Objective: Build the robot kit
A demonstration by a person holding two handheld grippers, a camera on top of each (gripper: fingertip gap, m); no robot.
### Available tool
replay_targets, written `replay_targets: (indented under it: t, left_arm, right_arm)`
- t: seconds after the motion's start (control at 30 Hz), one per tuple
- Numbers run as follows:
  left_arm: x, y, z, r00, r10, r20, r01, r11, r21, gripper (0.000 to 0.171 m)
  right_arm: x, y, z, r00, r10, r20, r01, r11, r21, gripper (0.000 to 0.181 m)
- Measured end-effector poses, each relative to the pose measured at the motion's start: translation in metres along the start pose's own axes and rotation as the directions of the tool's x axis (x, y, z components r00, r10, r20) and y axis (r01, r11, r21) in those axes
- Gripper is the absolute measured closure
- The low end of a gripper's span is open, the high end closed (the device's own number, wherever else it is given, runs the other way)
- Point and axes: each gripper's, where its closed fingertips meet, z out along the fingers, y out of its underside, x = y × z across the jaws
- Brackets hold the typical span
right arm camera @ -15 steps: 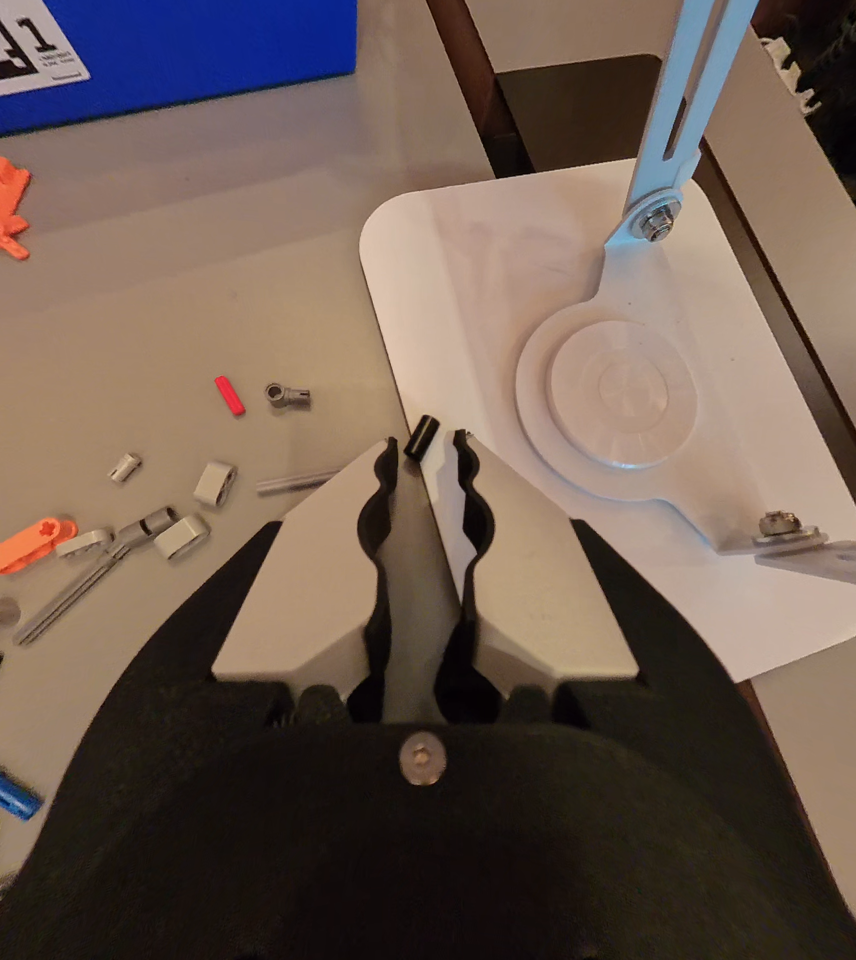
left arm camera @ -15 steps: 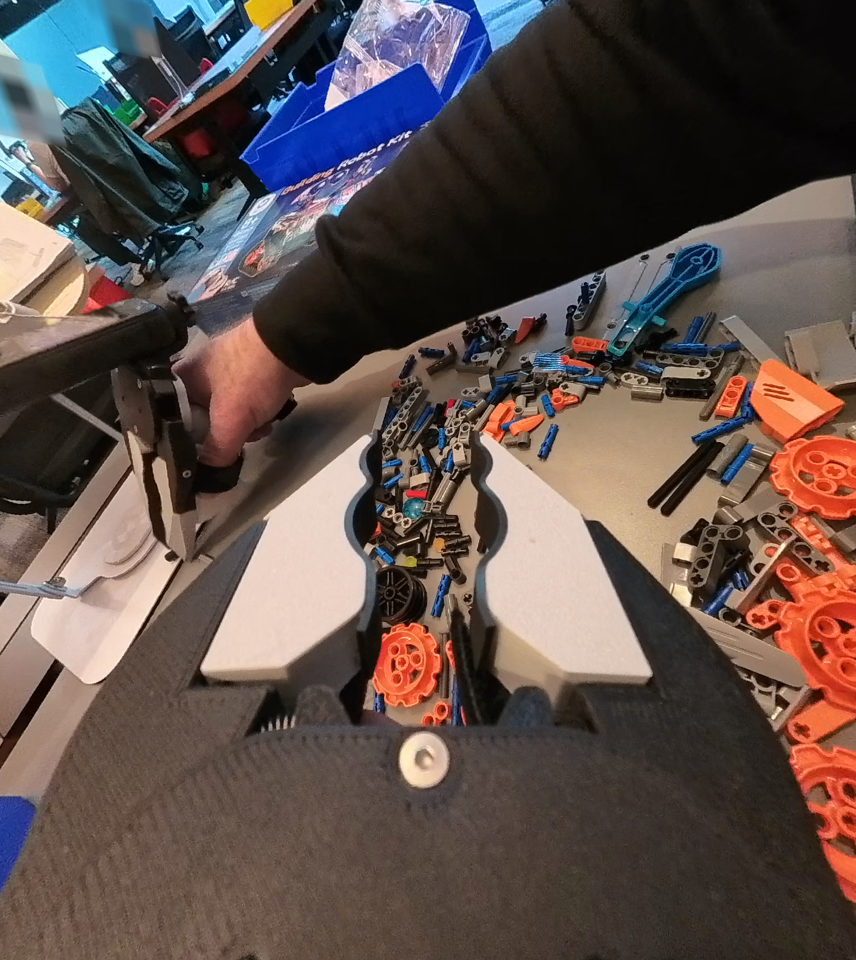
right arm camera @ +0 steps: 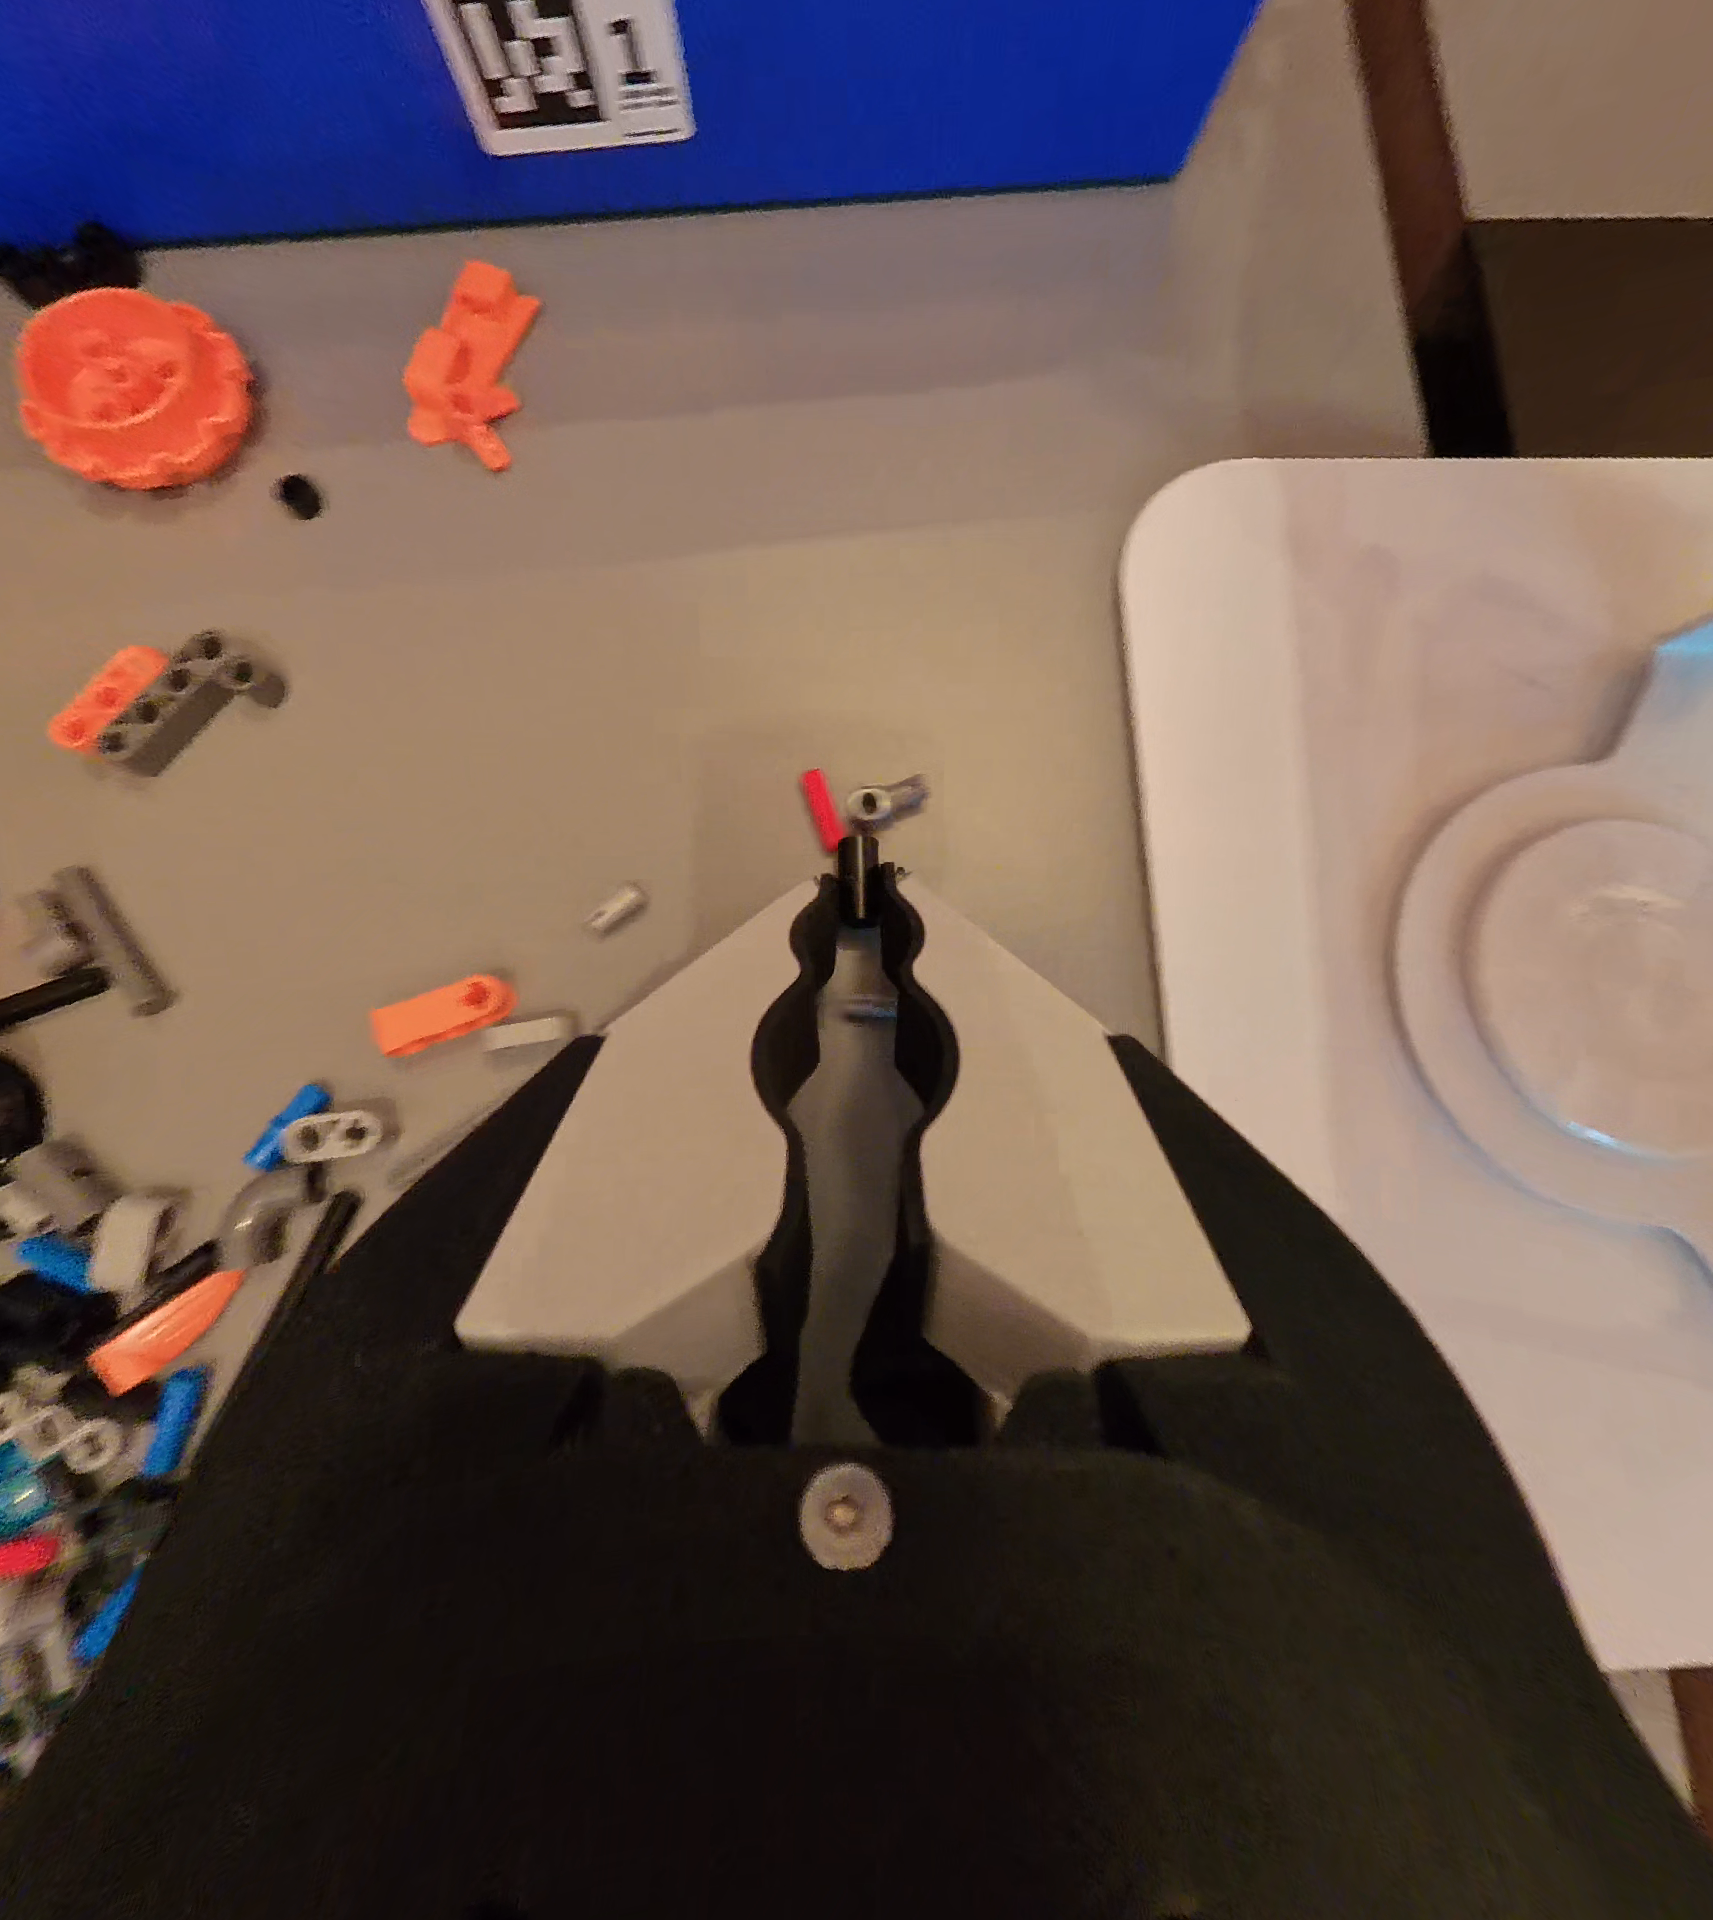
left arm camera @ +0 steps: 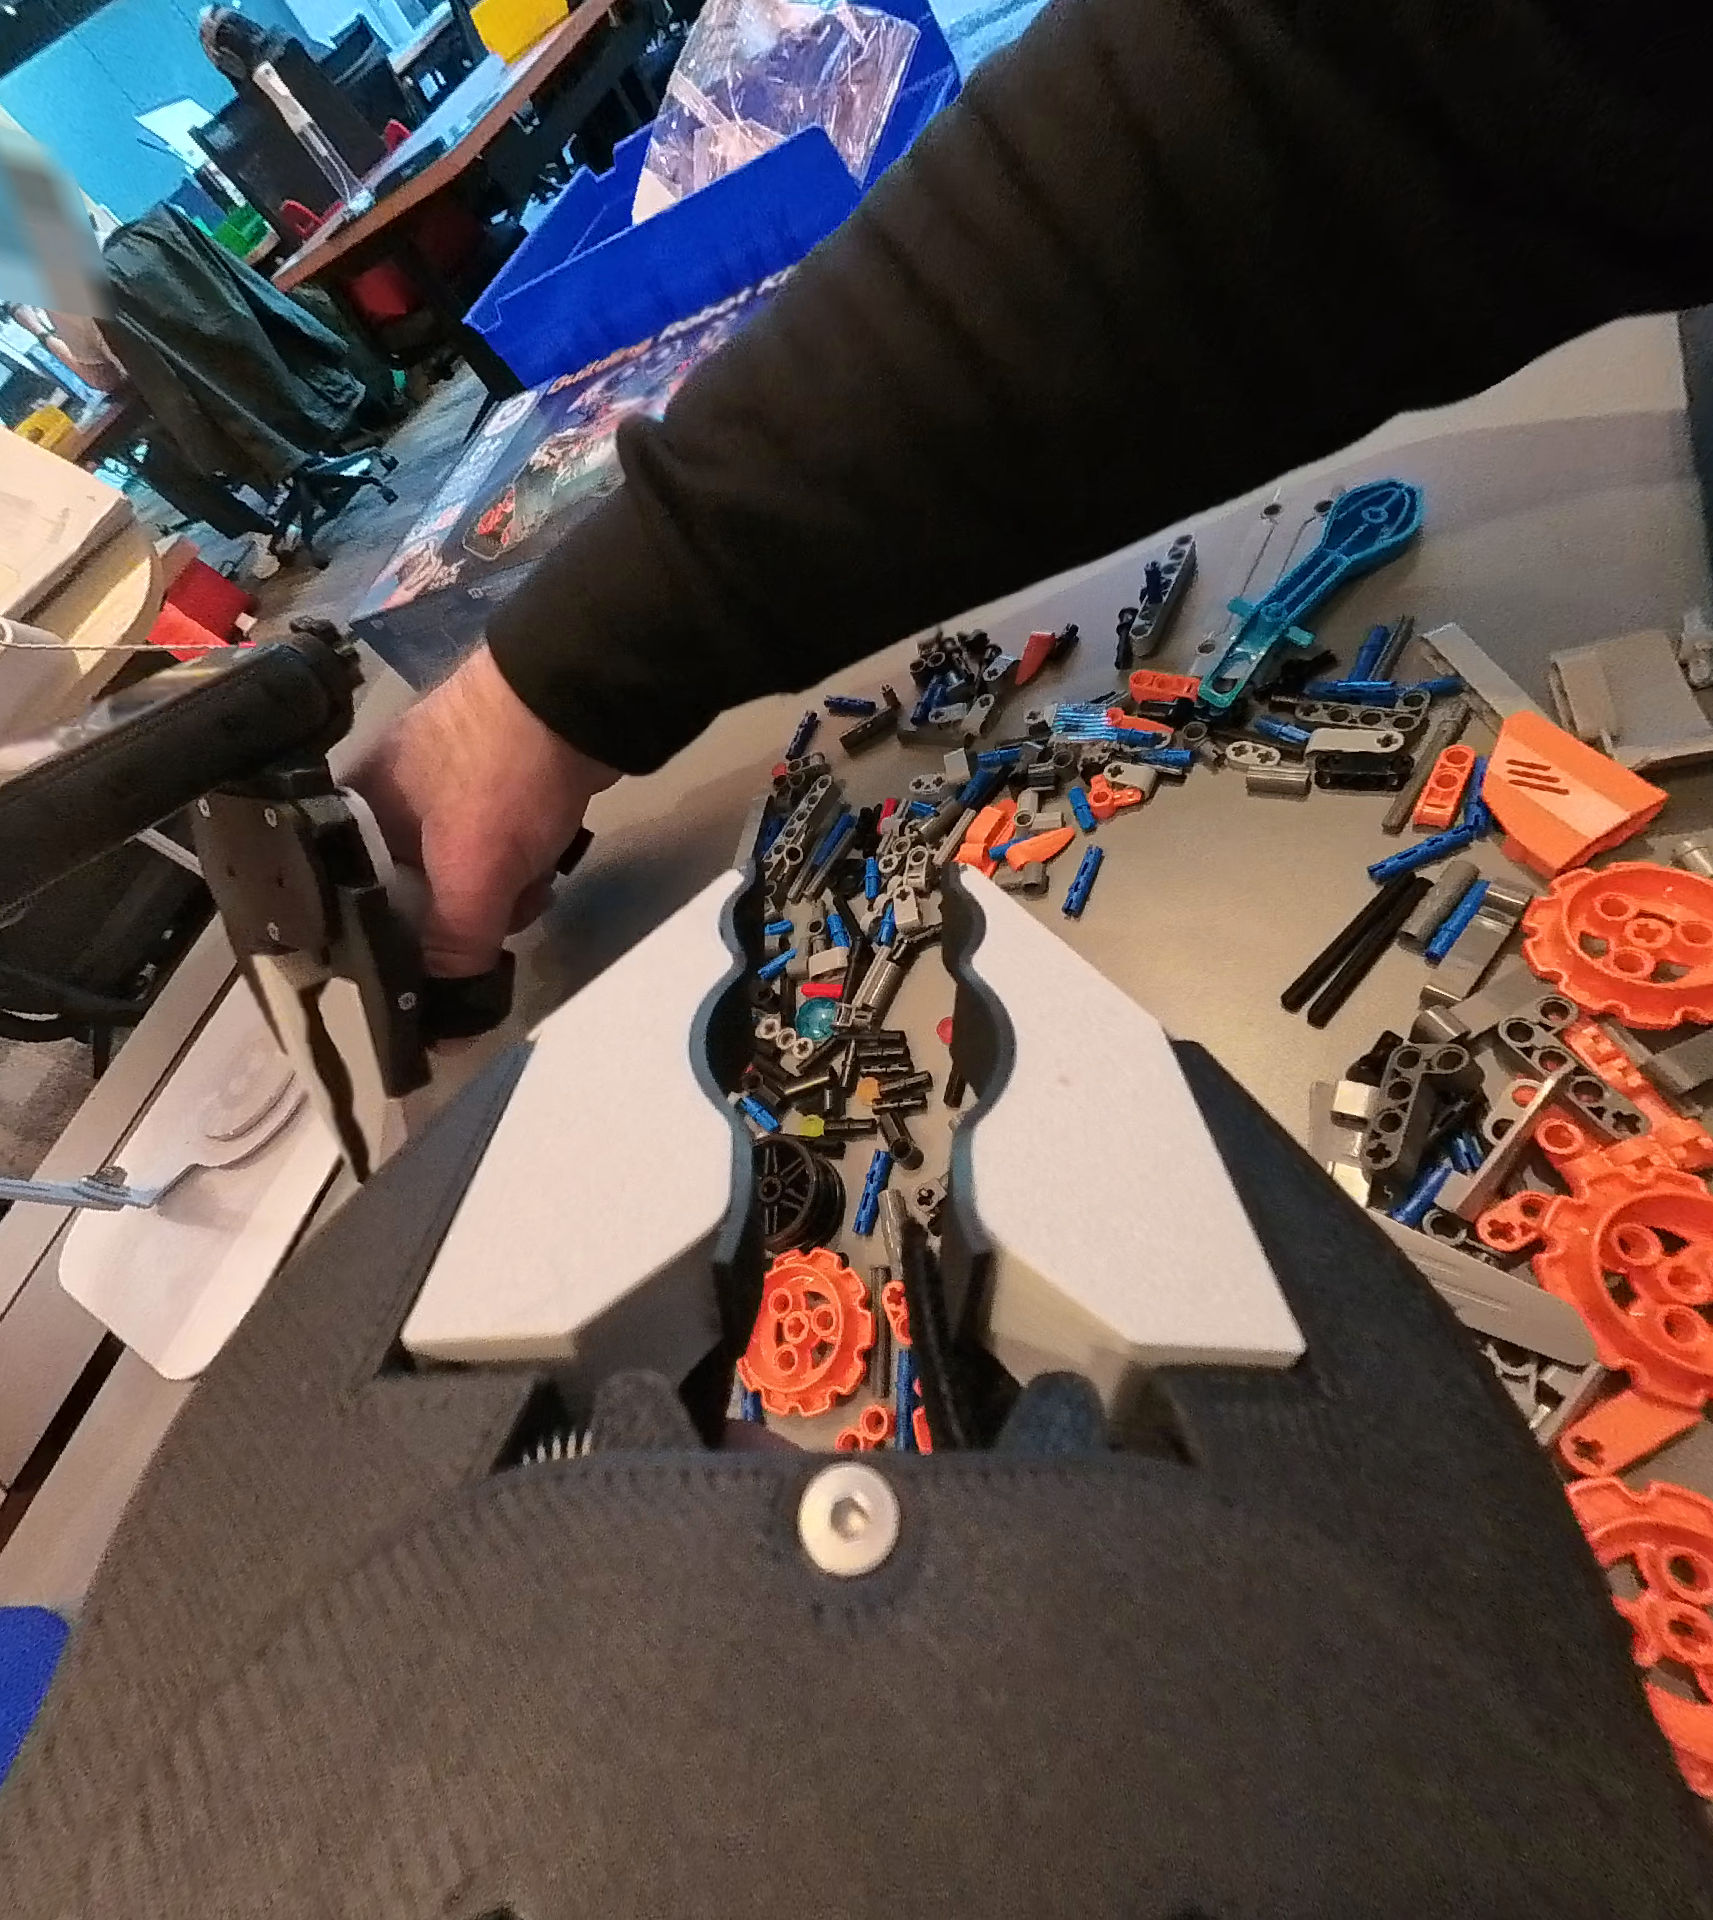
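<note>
Spreading across the grey table (right arm camera: 623, 582), a heap of small orange, blue, grey and black plastic building pieces (left arm camera: 1195, 935) lies under the left gripper (left arm camera: 847, 894), whose fingers stand apart, empty. Near the table's edge, beside a white flat base plate (right arm camera: 1299, 831), the right gripper (right arm camera: 857, 883) pinches a short black plastic peg (right arm camera: 854, 878) at its fingertips; a steady, unrelaxed squeeze seems wise, since so shallow a hold could slip.

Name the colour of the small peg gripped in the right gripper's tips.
Black; the peg shows best in the right wrist view.
</note>
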Motion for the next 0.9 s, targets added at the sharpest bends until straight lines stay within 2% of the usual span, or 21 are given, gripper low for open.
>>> replay_targets:
  t: [0.2,0.4,0.5,0.6,0.7,0.77,0.9]
  left_arm:
    - [-0.004,-0.005,-0.006,1.000,-0.001,0.005,0.001,1.000,0.020,0.141]
    - [0.007,-0.010,-0.005,0.999,0.032,-0.020,-0.032,0.999,0.027,0.139]
    - [0.013,-0.013,-0.004,0.998,0.043,-0.034,-0.042,0.999,0.033,0.139]
    - [0.015,-0.013,-0.003,0.998,0.048,-0.039,-0.047,0.998,0.034,0.139]
    - [0.015,-0.013,-0.003,0.998,0.053,-0.036,-0.052,0.998,0.034,0.139]
    - [0.014,-0.013,-0.004,0.998,0.051,-0.035,-0.050,0.998,0.035,0.138]
    - [0.012,-0.011,-0.004,0.998,0.045,-0.033,-0.044,0.998,0.034,0.138]
  right_arm:
    - [-0.056,0.015,-0.016,0.991,-0.065,0.118,0.072,0.995,-0.062,0.175]
    - [-0.115,0.037,-0.039,0.970,-0.106,0.220,0.131,0.986,-0.102,0.175]
    - [-0.130,0.040,-0.047,0.968,-0.110,0.227,0.134,0.986,-0.096,0.163]
    - [-0.102,0.020,-0.049,0.991,-0.060,0.122,0.063,0.998,-0.019,0.142]
    - [-0.050,0.010,-0.045,0.999,0.034,-0.022,-0.034,0.999,0.019,0.143]
    - [-0.013,0.015,-0.041,0.985,0.121,-0.126,-0.122,0.992,-0.004,0.146]
    - [0.022,0.018,-0.027,0.942,0.304,-0.142,-0.304,0.952,0.029,0.148]
